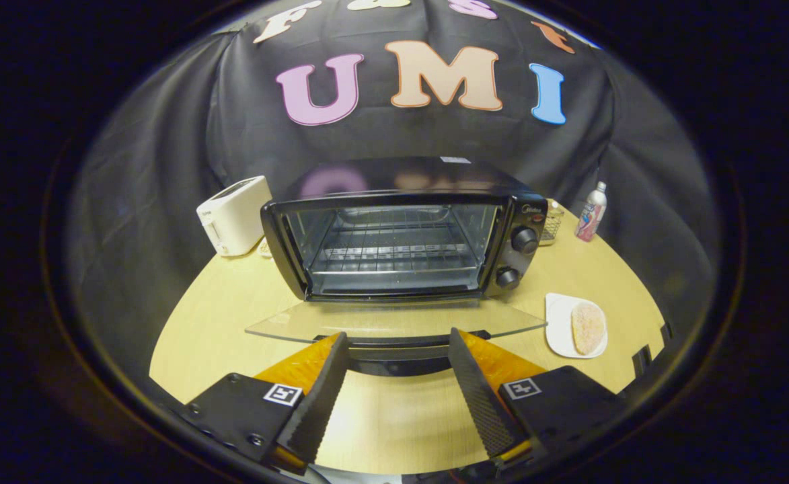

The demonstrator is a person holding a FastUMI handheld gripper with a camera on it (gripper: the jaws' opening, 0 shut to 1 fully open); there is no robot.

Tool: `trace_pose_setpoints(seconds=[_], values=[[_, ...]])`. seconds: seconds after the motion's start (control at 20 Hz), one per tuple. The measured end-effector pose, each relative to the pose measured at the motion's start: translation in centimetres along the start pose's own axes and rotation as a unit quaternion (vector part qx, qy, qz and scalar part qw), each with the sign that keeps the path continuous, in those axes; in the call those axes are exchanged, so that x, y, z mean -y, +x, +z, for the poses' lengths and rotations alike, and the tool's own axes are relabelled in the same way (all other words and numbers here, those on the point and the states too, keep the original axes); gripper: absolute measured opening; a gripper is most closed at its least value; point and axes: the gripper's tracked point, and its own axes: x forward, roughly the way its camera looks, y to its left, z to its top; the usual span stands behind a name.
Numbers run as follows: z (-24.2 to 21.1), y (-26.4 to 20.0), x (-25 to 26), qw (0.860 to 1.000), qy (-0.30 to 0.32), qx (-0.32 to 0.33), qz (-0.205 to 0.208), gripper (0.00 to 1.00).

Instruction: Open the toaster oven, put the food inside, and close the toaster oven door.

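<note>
Just ahead of my tool (397, 349), released with fingers spread, the toaster oven (404, 232) stands on the bench (233, 316), its glass door (394, 321) folded flat. Right of the fingers, the food (588, 327) lies on a white plate (559, 333).

The toaster oven (401, 228) is shiny black, with a see-through glass door (394, 321) folded down flat, silver wire bars inside, and two black knobs (523, 240) on its side. It sits on a light yellow-brown wooden table (233, 323), next to a creamy white toaster (235, 215) and a bottle (590, 214) that is white with pink and a bit of blue. The food (587, 327) is pale tan with little speckles and lies on a white plate (559, 329), and the gripper (397, 366) has small black-and-white square tags on its black body.
</note>
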Motion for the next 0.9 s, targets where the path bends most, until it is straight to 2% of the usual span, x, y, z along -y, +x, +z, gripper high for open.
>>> trace_pose_setpoints(seconds=[0.25,0.5,0.9], values=[[-2.5,0.0,0.1,1.0,0.002,-0.025,0.001,0.92],[-7.1,0.1,0.0,0.997,-0.011,-0.075,-0.003,0.92],[-11.3,2.0,0.2,0.992,-0.022,-0.127,-0.003,0.91]])
